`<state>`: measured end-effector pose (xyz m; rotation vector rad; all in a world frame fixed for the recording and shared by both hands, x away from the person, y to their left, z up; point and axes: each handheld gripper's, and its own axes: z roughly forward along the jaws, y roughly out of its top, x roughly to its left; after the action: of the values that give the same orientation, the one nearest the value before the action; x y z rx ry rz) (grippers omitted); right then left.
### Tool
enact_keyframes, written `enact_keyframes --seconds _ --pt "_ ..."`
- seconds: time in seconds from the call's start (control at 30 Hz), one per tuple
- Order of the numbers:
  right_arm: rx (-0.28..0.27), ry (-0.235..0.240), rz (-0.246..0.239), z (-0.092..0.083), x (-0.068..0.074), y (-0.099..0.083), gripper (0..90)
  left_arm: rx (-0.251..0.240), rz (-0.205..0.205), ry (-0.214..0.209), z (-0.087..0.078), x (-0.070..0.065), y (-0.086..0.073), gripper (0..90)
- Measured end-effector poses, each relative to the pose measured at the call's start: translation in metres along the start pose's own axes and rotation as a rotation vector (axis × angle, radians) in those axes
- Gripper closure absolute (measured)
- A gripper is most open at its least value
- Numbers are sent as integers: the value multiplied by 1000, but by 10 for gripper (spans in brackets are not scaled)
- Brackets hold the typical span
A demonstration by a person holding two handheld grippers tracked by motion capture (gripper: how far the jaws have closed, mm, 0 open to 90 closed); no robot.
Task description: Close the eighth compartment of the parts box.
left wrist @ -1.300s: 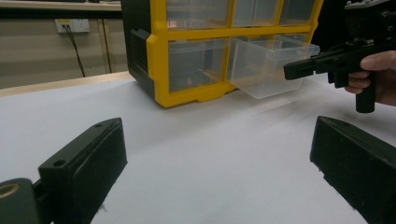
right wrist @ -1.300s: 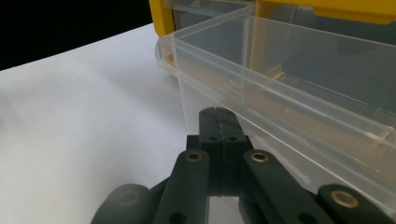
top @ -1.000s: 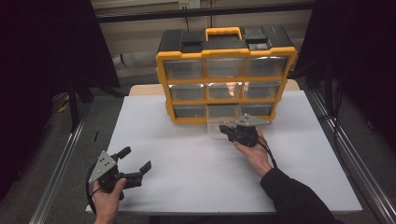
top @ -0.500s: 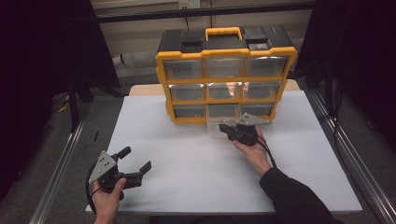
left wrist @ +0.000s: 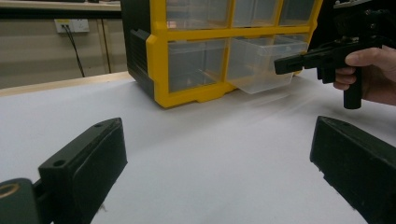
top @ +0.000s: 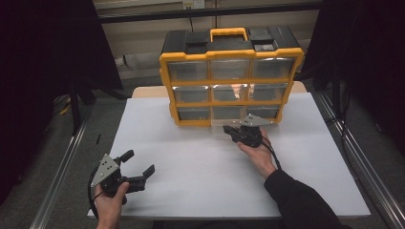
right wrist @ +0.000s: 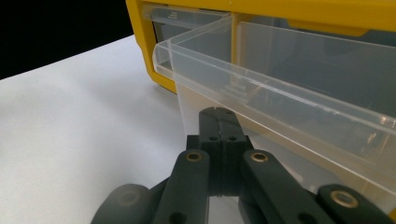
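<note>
- The right gripper point(top: 234, 131) has its jaws pressed together at the front of the clear drawer point(left wrist: 261, 63); whether they pinch its lip I cannot tell; the grip looks meant for sliding it.
- That drawer sits in the bottom row, middle, of the yellow organiser point(top: 230, 76), pulled partly out over the white table point(top: 191, 157).
- The left gripper point(top: 136, 167) hovers wide open and empty near the table's front-left corner, well apart; probably kept clear.
</note>
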<state>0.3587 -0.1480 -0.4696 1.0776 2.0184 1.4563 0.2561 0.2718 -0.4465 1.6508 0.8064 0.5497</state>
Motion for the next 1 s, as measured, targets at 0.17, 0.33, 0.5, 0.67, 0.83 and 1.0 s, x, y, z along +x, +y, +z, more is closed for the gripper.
enact_keyframes --seconds 0.17,0.33,0.5,0.67,0.83,1.0 --pt "-1 -2 3 1 -1 1 900 0 -4 2 0 -1 0 35" --pt "-7 -2 -1 3 -2 5 900 2 -7 1 0 -1 0 35" --pt "-4 -4 5 3 -2 5 900 2 2 0 0 0 0 35" --pt "-10 4 4 5 -3 6 900 0 -11 -6 1 -1 0 35" --pt "-7 -3 3 6 -4 6 900 3 -7 -4 0 0 0 35" --pt "2 -9 4 9 -7 10 900 0 -3 -4 0 0 0 35"
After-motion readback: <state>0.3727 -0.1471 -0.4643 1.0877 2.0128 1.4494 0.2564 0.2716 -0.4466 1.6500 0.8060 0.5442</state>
